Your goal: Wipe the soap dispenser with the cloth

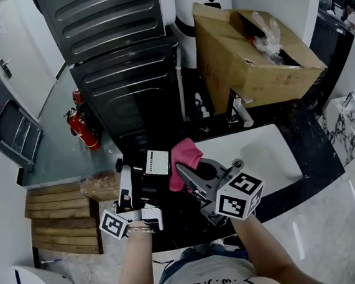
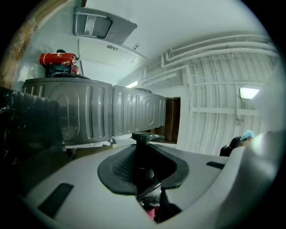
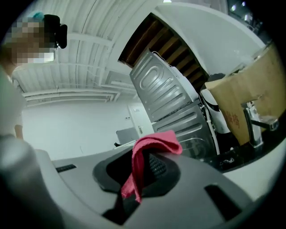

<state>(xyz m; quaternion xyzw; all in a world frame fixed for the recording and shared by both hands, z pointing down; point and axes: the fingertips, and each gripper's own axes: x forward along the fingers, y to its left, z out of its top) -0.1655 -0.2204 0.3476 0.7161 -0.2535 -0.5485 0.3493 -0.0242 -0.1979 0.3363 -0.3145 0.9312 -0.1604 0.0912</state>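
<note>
the left claw (image 2: pixel 142 154) is closed partway on the dispenser (image 2: pixel 144 137), a dark bottle standing between its pads with the pump head sticking out past the tips. in the head view the same claw (image 1: pixel 134 183) holds the dispenser (image 1: pixel 156 163) in the air above the near edge of the black table (image 1: pixel 301 126), with the bottle's white label facing the camera.

the right claw (image 3: pixel 143 172) is clamped on the pink cloth (image 3: pixel 154 143). the cloth rises from between the pads, folds over at the top, and a strip of it hangs down inside the jaws. in the head view the right claw (image 1: pixel 192 173) comes in from the right, and the cloth (image 1: pixel 185 156) sits just beside the right edge of the label. whether the cloth touches the bottle cannot be told.

both claws are held close together, left of the white sink (image 1: pixel 272 154) set in the table. a tap (image 1: pixel 242 112) stands behind the sink, with an open cardboard box (image 1: pixel 244 57) beyond it. a dark ribbed machine (image 1: pixel 126 62) is to the left of the box, and a red fire extinguisher (image 1: pixel 83 127) stands on the floor beside it.
</note>
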